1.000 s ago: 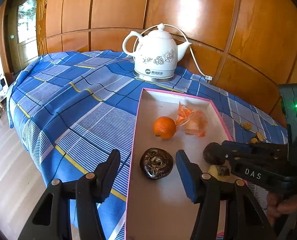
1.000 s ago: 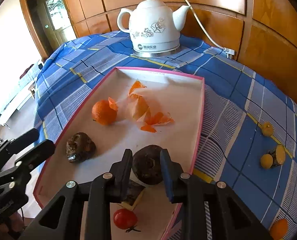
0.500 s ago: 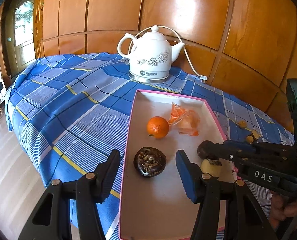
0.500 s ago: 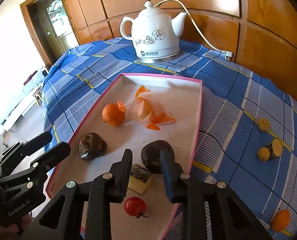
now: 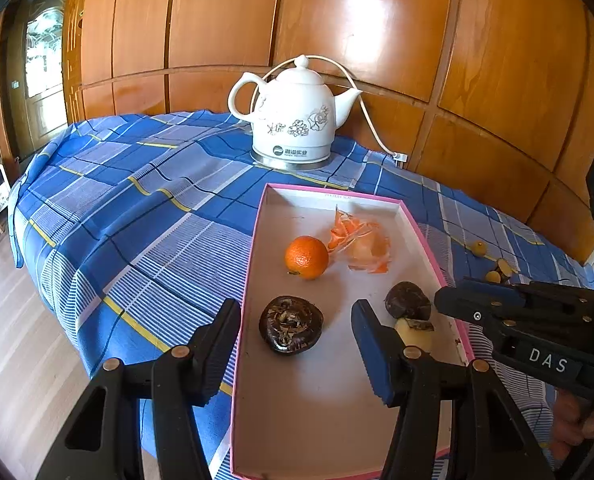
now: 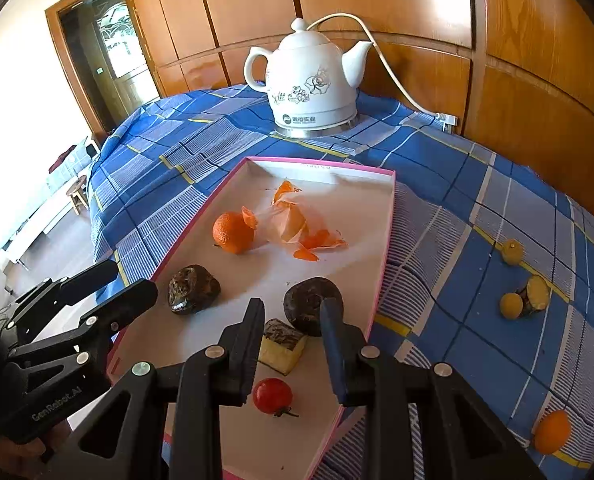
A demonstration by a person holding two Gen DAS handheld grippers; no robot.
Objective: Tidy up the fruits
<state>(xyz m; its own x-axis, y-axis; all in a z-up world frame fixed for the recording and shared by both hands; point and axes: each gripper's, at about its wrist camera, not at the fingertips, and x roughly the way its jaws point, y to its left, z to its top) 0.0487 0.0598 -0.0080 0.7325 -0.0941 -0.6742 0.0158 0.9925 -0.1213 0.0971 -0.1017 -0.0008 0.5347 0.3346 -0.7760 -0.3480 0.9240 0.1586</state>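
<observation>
Fingers (image 6: 251,336) of our right gripper (image 6: 293,312), slightly apart and empty, have lifted clear: water chestnut (image 6: 311,300) delivered by the tray (image 6: 385,240) right edge

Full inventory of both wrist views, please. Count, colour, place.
kettle: 1, white, floral, back of table
tablecloth: 1, blue plaid, over table
tray: 1, pink rim, white inside, on cloth
mandarin: 1, orange, mid tray
peel in clear wrap: 1 heap, orange, beside mandarin
dark round fruits: 2, brown-black, tray
cut chunk: 1, yellow, dark skin, tray
cherry tomato: 1, red, near end of tray
yellow pieces: 3, cloth right of tray
orange fruit: 1, cloth, lower right
left gripper: black, fingers wide, empty
right gripper: black, fingers narrowly apart, empty
</observation>
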